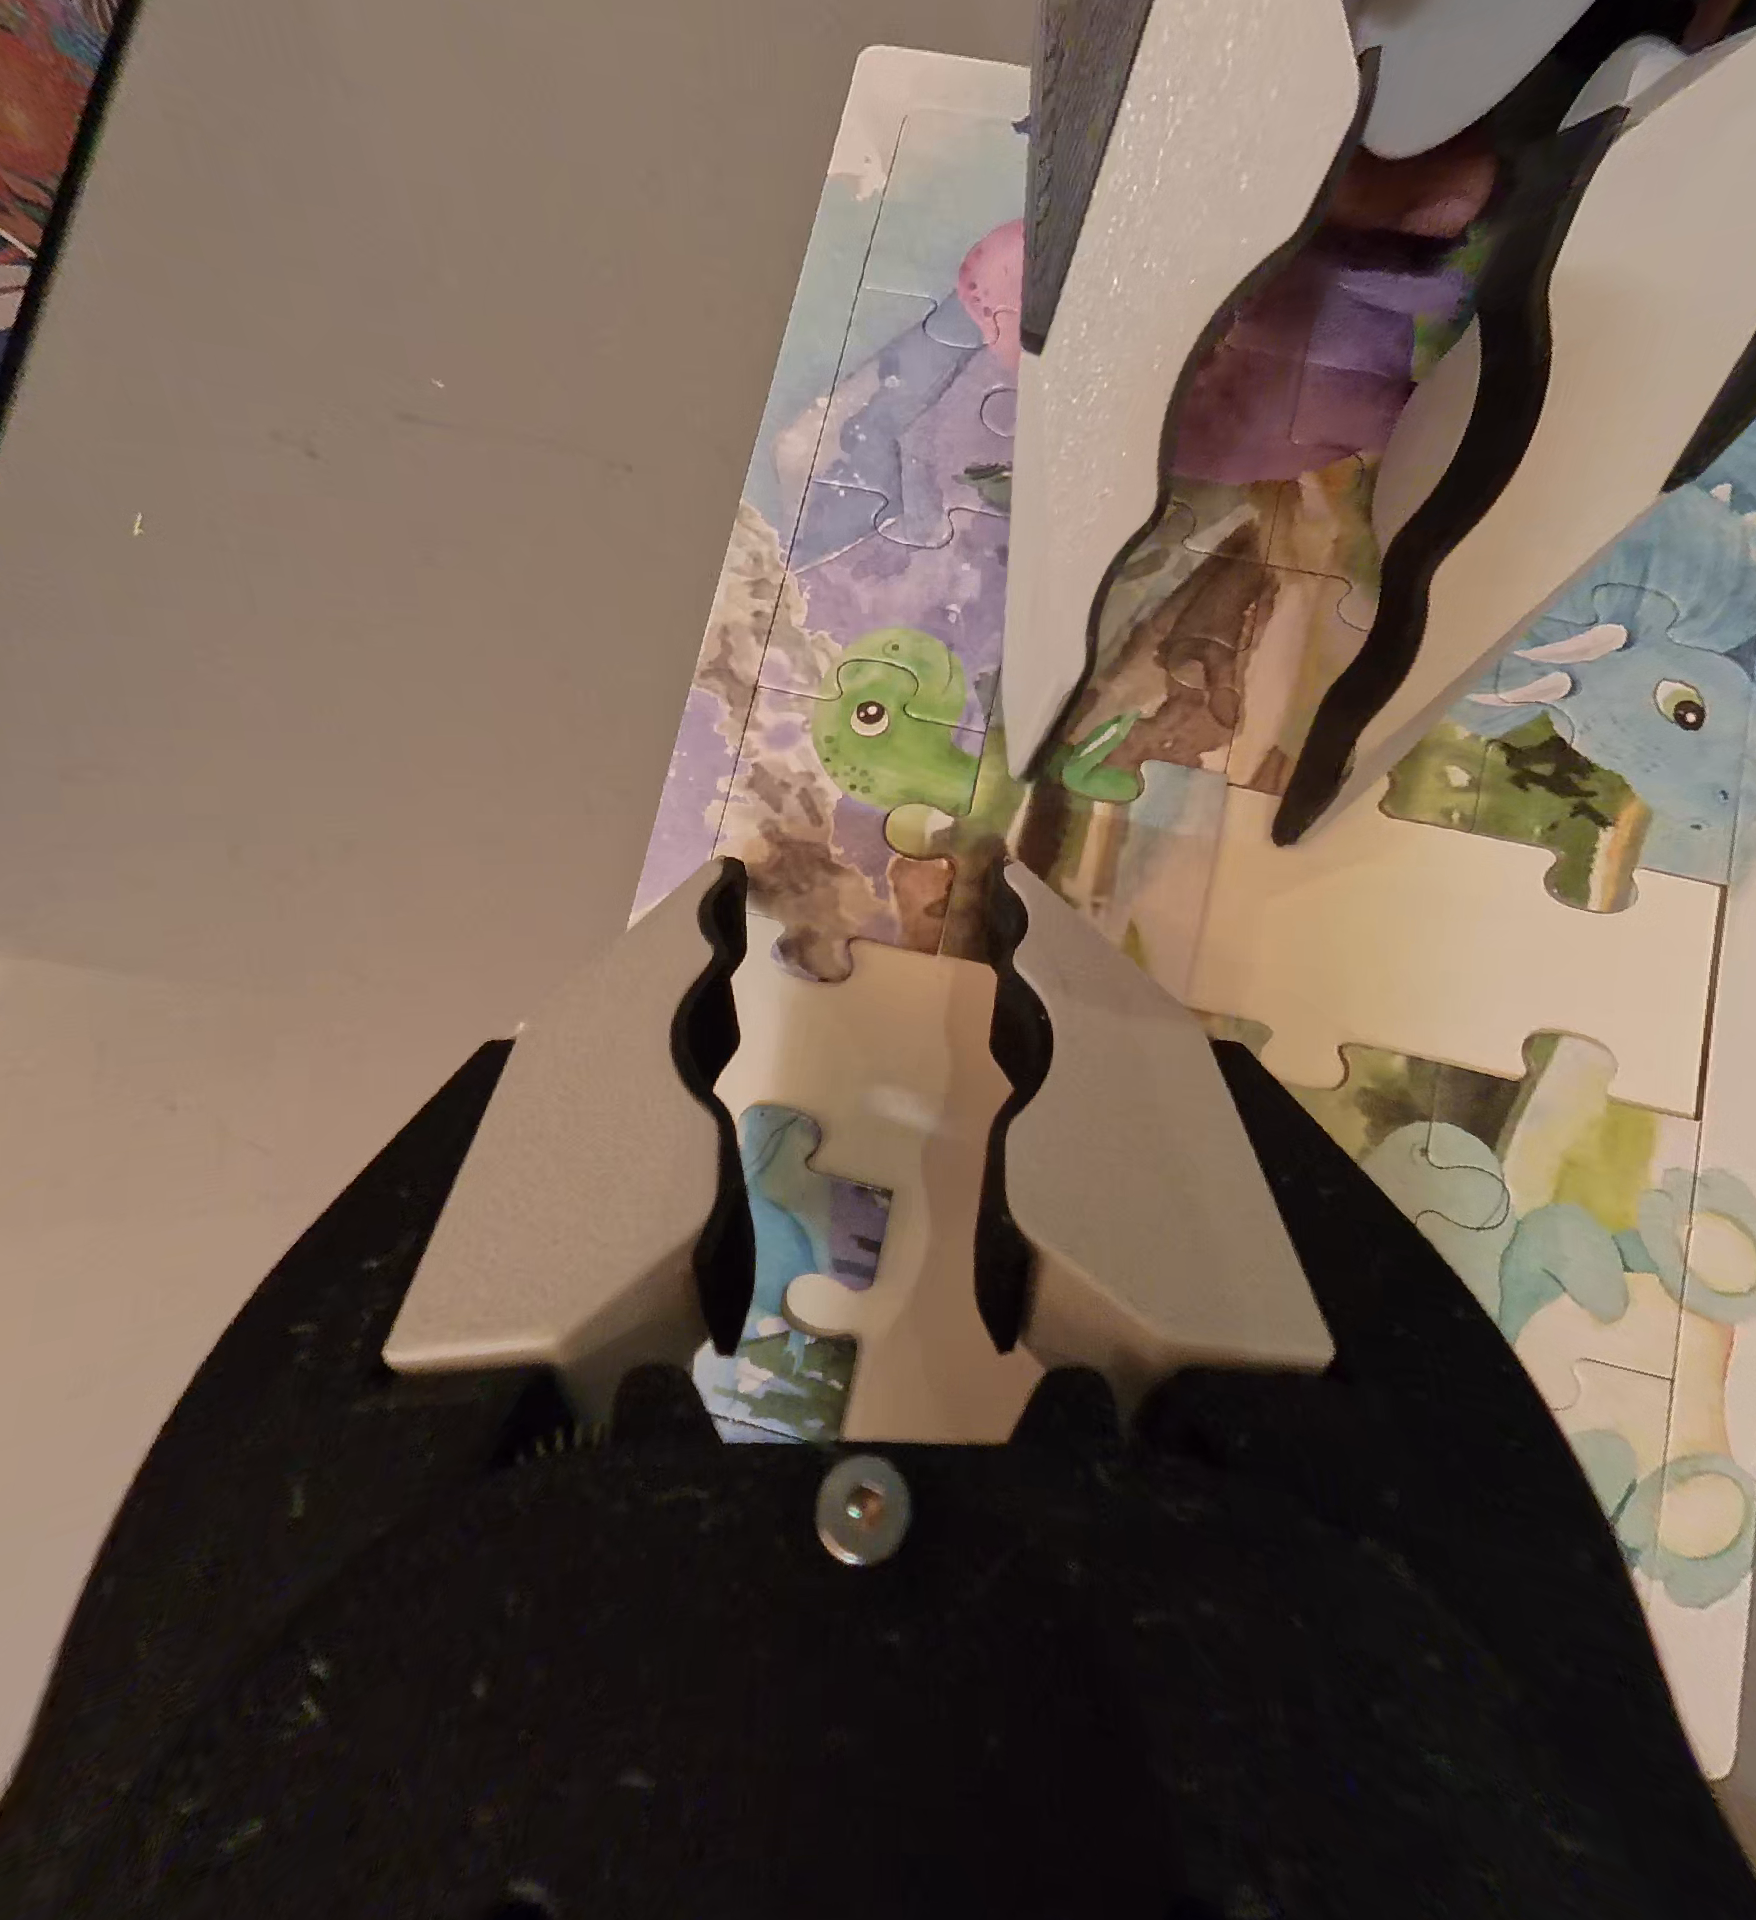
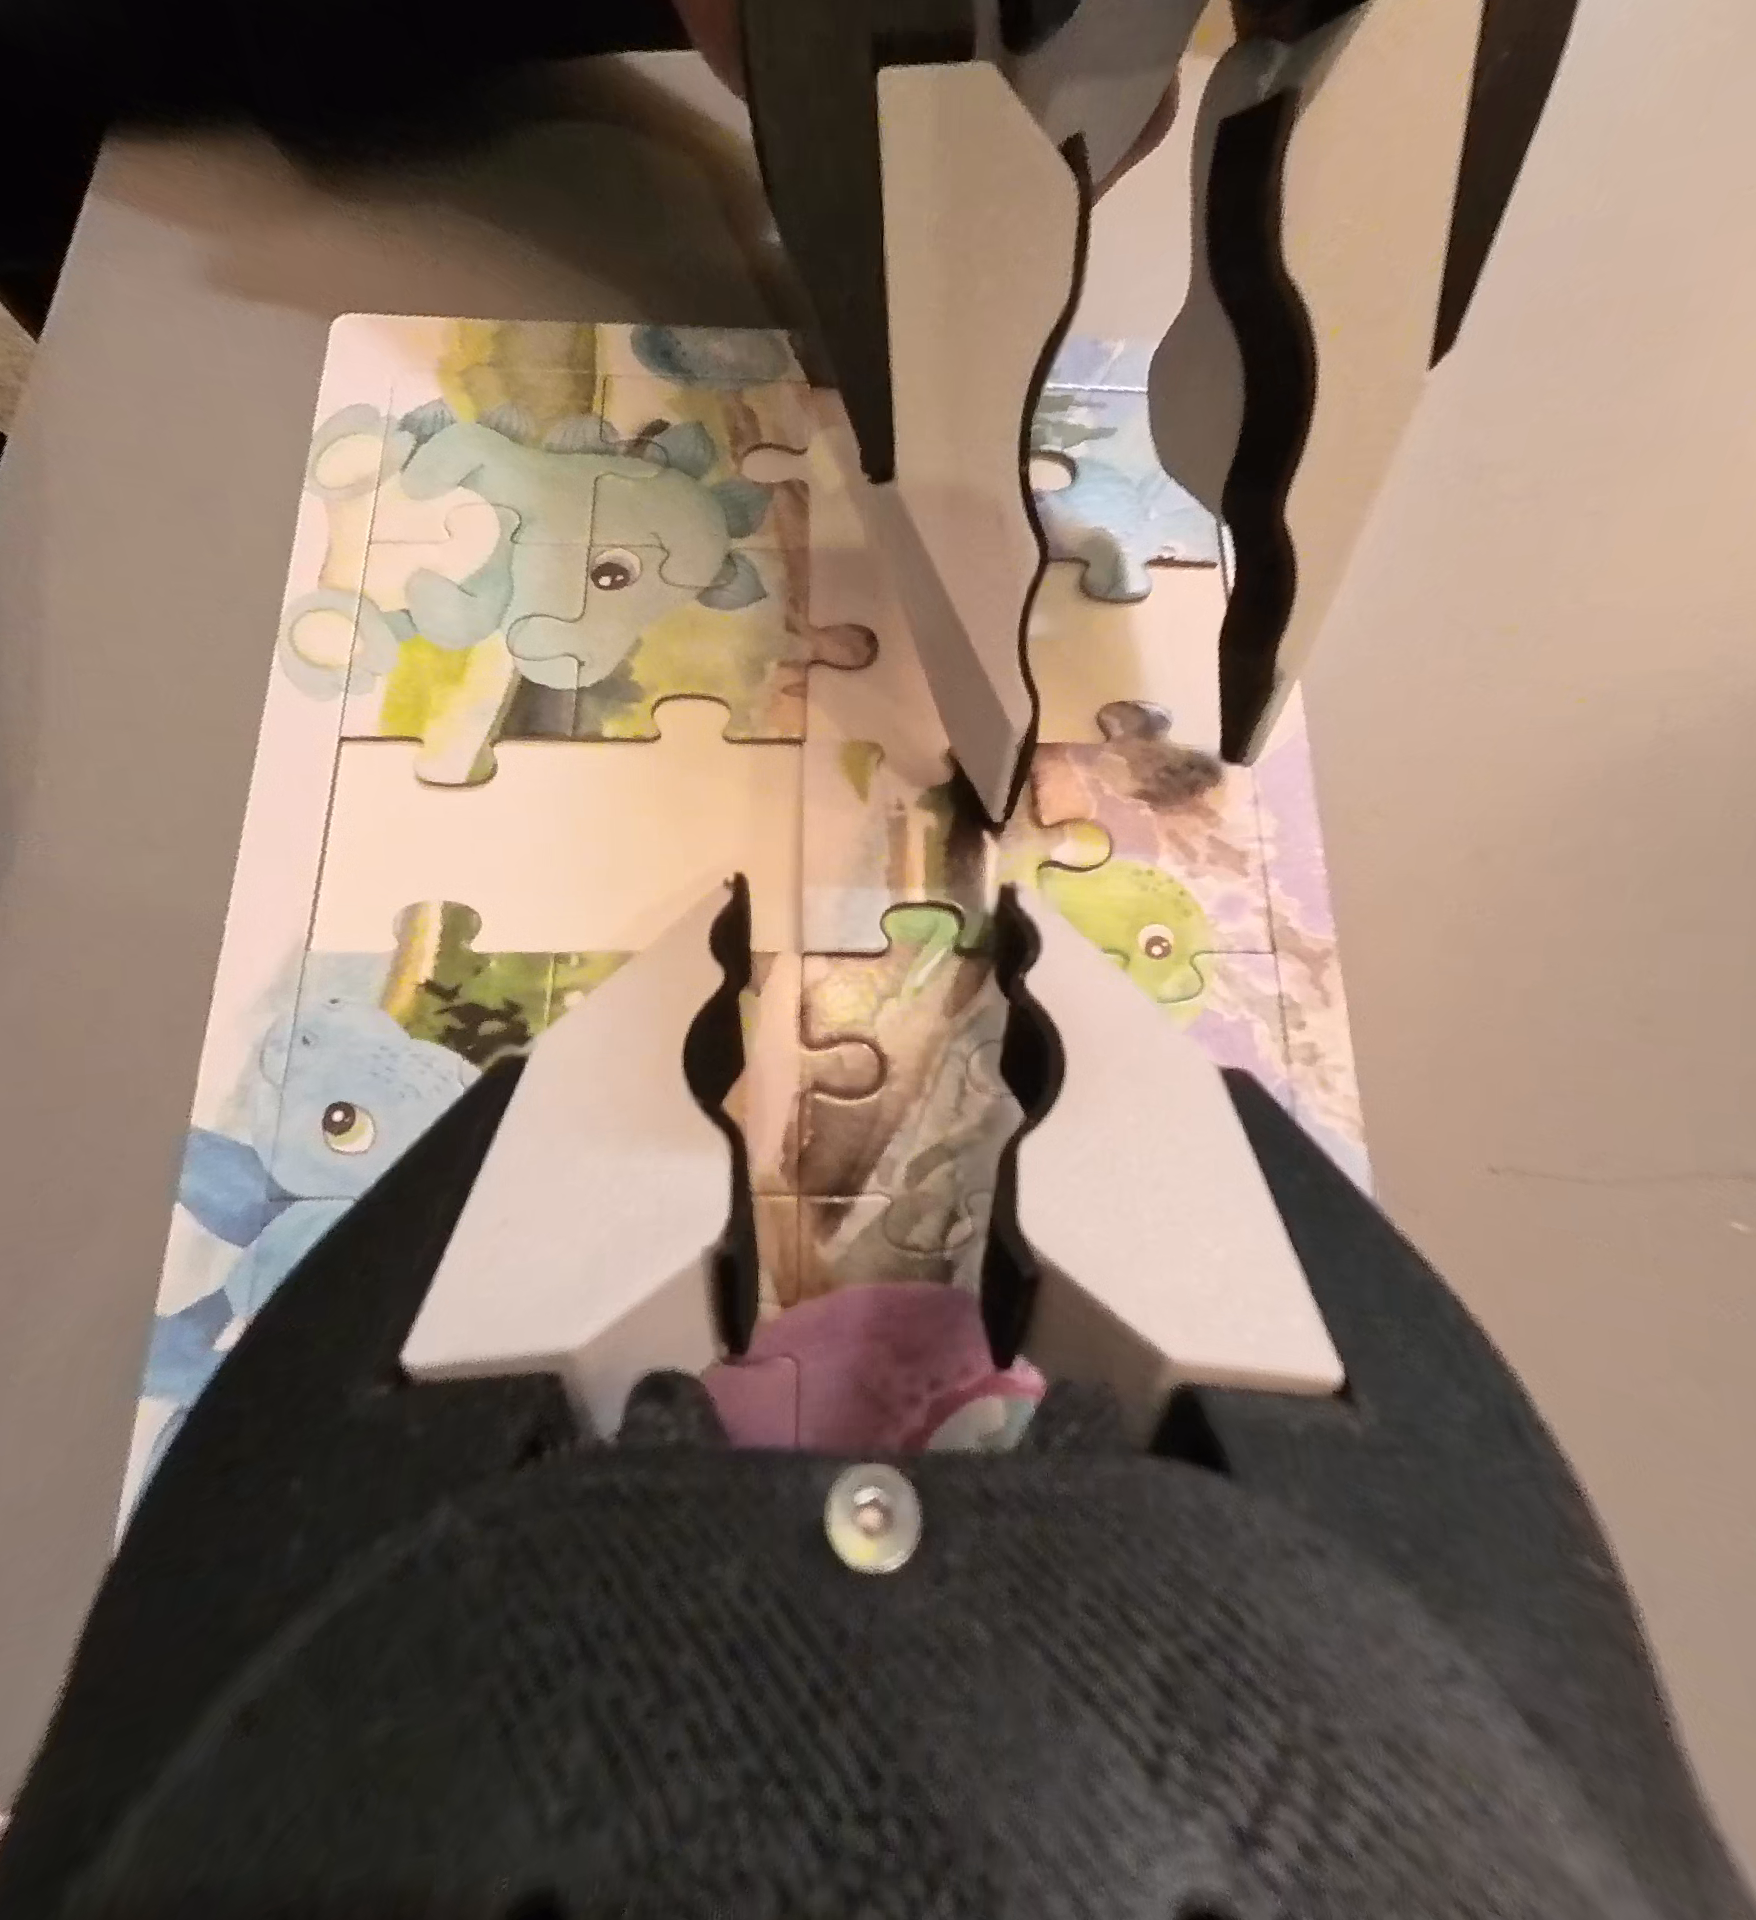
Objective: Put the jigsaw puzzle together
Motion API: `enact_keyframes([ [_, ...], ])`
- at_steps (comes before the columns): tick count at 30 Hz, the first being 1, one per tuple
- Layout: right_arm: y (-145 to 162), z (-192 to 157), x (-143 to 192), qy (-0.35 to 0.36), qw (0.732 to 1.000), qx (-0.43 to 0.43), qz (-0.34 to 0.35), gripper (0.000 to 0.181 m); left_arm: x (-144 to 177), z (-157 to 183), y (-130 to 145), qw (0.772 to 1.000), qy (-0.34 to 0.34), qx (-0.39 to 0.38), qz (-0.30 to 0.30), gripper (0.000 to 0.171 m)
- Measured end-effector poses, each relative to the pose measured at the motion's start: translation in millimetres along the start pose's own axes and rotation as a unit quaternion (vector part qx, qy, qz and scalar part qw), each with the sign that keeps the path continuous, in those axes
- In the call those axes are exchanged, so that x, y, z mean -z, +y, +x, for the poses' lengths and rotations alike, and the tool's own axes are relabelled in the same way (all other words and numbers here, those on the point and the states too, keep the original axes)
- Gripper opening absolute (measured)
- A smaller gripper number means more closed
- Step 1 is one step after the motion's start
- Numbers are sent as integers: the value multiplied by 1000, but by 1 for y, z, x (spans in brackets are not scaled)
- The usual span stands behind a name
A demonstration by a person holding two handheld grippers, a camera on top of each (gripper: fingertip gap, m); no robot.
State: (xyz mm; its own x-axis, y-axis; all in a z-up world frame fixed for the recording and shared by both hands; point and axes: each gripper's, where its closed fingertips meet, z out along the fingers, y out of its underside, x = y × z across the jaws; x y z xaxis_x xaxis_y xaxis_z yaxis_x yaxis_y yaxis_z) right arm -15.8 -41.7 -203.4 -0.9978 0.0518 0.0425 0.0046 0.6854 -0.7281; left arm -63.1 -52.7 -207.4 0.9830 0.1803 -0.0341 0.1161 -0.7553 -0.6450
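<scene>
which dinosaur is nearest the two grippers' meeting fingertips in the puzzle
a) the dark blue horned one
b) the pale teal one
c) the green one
c: the green dinosaur sits right beside the point where the left gripper comes down facing the right gripper over the puzzle tray; the other two lie farther off.

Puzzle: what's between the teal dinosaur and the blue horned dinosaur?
Between the teal dinosaur and blue horned dinosaur: a bare cream strip, pieces missing, in both views.

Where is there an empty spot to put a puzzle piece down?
The bare gap in the puzzle tray, between the teal dinosaur and blue dinosaur. The grey table is free. It is crowded by the green dinosaur, where both grippers' fingers meet.
</scene>
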Motion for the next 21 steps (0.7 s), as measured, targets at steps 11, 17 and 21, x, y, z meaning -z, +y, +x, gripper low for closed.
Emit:
enact_keyframes([
  [11, 1, 7, -4, 13, 1000, -23, 0, 45, 4, -3, -4, 1000, -3, 3, 14, 45],
  [17, -8, 5, 3, -3, 999, -35, 33, 26, 23, -15, -22, 996, -17, 30, 80, 45],
  [21, -16, -2, 13, -26, 997, -40, 62, 28, 36, -27, -29, 991, -36, 48, 117, 45],
])
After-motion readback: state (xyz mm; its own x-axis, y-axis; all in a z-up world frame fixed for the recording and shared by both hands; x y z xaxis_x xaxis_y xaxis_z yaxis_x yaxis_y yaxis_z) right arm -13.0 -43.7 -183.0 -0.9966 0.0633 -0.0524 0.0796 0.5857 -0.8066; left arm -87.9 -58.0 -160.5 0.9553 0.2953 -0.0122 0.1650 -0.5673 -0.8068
